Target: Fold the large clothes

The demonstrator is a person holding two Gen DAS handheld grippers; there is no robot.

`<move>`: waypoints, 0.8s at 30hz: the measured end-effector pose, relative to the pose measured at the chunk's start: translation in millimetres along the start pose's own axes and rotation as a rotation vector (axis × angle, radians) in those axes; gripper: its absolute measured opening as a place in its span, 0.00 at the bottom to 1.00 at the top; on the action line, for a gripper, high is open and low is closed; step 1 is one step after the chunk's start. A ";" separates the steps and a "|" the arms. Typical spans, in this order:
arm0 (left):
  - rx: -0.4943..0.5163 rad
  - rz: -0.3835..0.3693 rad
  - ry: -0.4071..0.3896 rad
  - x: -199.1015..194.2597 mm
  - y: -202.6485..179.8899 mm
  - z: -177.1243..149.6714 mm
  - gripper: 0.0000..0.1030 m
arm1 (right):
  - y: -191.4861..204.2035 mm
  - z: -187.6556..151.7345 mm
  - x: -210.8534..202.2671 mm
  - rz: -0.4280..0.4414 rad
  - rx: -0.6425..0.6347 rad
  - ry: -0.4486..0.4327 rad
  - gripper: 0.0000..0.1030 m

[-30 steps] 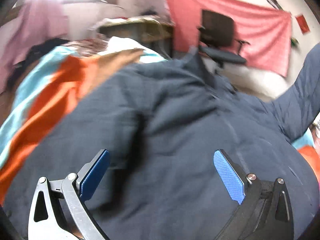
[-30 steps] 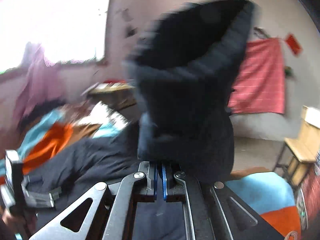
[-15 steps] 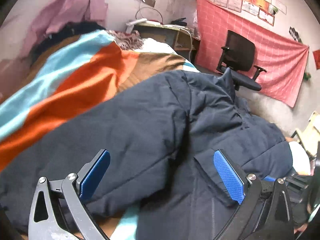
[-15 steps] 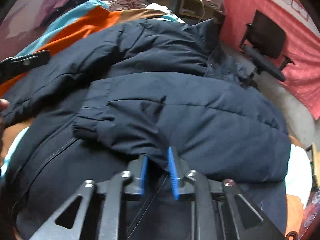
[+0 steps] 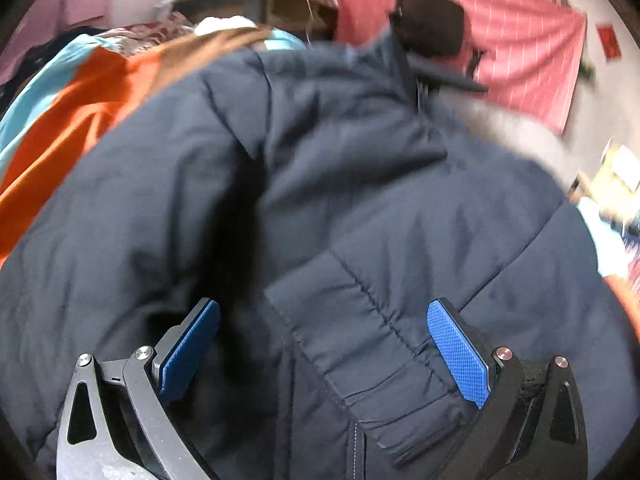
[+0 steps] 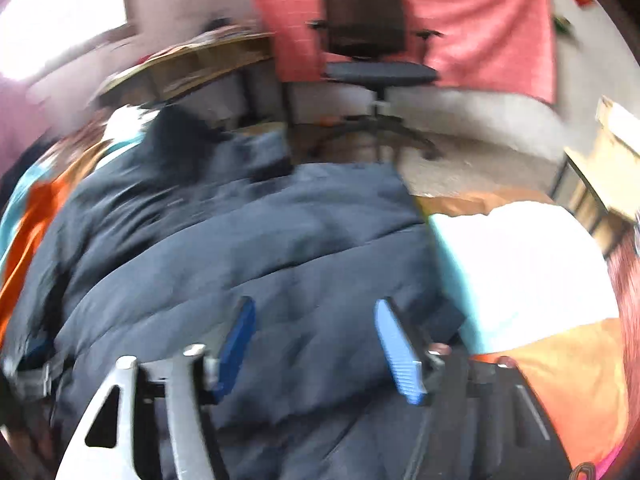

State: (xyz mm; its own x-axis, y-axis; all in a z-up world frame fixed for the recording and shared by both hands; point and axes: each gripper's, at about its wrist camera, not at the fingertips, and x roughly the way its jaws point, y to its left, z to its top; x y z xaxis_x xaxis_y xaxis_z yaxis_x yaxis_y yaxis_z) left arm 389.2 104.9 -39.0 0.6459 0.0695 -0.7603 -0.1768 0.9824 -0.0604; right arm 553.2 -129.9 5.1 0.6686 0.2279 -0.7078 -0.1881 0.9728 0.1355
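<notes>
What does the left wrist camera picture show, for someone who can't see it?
A big dark navy puffy jacket fills the picture, lying on a striped orange and light blue blanket. The left tool is open above a sleeve cuff, holding nothing. Behind are a black office chair and a red cloth on the wall.

Blue-padded tongs [image 5: 322, 344], grey, seemingly black arms
</notes>
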 end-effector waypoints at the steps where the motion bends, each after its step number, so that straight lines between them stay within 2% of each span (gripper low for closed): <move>1: 0.007 0.004 -0.001 2.4 -0.5 -2.9 0.99 | -6.1 4.2 8.6 -0.011 0.015 0.012 0.45; 4: 0.011 0.006 0.005 9.0 1.4 -9.6 0.99 | -16.8 6.3 36.5 -0.035 0.046 0.055 0.44; 7: 0.020 0.014 0.004 14.6 0.4 -15.7 0.99 | -19.1 -12.2 60.8 -0.011 0.045 0.116 0.44; 12: 0.048 0.047 -0.013 17.1 -6.2 -21.2 0.99 | -13.3 -29.6 61.1 -0.035 0.011 0.030 0.44; 20: 0.012 -0.001 -0.011 22.0 -0.9 -20.6 0.99 | -18.8 -40.9 59.4 -0.043 0.019 -0.008 0.45; 24: -0.021 -0.048 -0.029 15.2 11.5 -21.9 0.99 | -21.6 -40.8 57.0 -0.052 0.039 -0.014 0.51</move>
State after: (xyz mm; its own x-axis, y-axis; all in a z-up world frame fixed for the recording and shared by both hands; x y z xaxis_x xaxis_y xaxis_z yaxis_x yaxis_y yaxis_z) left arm 380.7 113.5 -65.4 0.6749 0.0272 -0.7374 -0.1599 0.9810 -0.1102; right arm 566.1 -139.6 -66.4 0.6871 0.1774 -0.7046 -0.1251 0.9841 0.1259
